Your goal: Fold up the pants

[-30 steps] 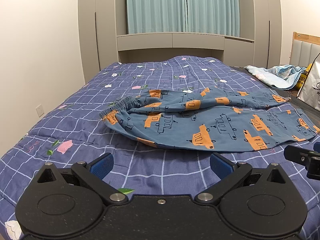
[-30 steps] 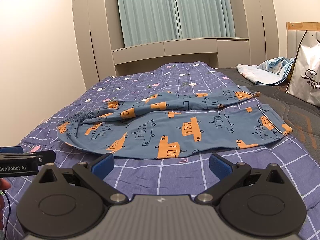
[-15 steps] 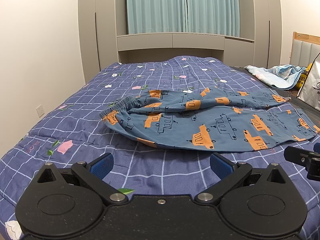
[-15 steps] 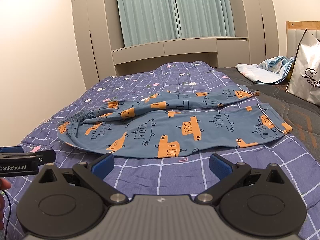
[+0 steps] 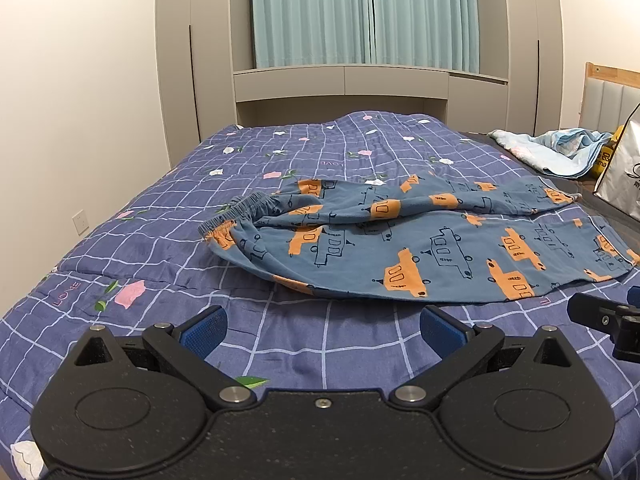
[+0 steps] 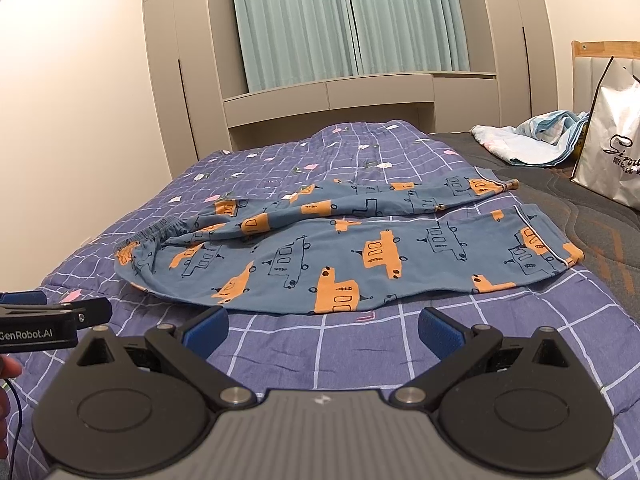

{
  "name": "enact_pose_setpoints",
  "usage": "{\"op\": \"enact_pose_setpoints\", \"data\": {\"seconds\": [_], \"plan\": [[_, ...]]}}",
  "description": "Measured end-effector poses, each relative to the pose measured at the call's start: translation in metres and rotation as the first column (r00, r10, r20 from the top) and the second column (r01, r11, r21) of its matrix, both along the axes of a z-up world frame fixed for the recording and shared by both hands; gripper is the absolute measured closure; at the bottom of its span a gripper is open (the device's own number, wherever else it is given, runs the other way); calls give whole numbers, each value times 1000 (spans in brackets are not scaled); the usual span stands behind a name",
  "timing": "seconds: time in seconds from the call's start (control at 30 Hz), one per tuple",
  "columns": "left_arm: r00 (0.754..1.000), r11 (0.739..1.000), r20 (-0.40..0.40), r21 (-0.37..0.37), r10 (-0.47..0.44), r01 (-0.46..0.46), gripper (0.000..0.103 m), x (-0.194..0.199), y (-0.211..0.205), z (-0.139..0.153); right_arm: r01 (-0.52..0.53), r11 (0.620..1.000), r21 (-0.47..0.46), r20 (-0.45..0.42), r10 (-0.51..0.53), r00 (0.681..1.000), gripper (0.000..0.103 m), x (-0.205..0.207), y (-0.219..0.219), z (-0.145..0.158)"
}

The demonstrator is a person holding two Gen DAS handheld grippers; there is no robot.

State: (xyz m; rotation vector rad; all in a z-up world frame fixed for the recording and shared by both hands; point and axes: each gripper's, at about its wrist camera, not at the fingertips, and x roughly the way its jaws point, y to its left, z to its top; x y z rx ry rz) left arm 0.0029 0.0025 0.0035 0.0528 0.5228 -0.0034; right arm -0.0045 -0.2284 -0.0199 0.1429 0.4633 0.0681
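Blue pants (image 5: 420, 240) with orange car prints lie spread across the purple checked quilt (image 5: 160, 216), waistband to the left, legs running right; they also show in the right wrist view (image 6: 340, 256). The far leg lies crumpled over the near one. My left gripper (image 5: 322, 326) is open and empty, hovering over the quilt just short of the pants' near edge. My right gripper (image 6: 322, 326) is open and empty, also just short of the near edge. Each gripper shows at the edge of the other's view.
A white paper bag (image 6: 608, 148) and a crumpled light blue cloth (image 6: 532, 140) sit at the right on a dark mattress. A wall runs along the left, wardrobes and teal curtains (image 5: 364, 12) stand behind the bed.
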Motion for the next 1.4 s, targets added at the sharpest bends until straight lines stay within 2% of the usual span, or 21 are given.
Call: {"op": "enact_pose_setpoints", "data": {"seconds": [0.3, 0.47, 0.63, 0.73, 0.83, 1.0, 1.27, 1.4], "plan": [[1000, 1000, -27, 0, 4, -4, 1, 1, -1, 3, 23, 1000, -11, -45, -23, 999, 0, 4, -4, 2], [999, 999, -44, -33, 2, -4, 1, 0, -1, 11, 17, 1000, -20, -68, -19, 997, 0, 3, -4, 8], [995, 999, -96, -49, 3, -7, 1, 1, -1, 19, -15, 1000, -5, -107, 15, 994, 0, 3, -3, 22], [988, 1000, -152, -7, 1, -2, 1, 9, -1, 22, -33, 999, 7, -130, 33, 991, 0, 4, -3, 31], [987, 998, -160, 53, 34, -26, 1, 15, 4, 28, -26, 999, -19, -125, 24, 992, 0, 4, -3, 43], [986, 998, -157, 55, 49, -41, 1, 23, 16, 44, -16, 999, -29, -101, 13, 995, 0, 7, -6, 59], [981, 998, -180, -2, 68, -69, 1, 57, 39, 68, -26, 1000, -9, -81, 26, 996, 0, 30, -7, 65], [983, 997, -167, 20, 80, -77, 1, 92, 50, 77, -42, 999, -26, -98, 39, 994, 0, 59, -3, 61]]}}
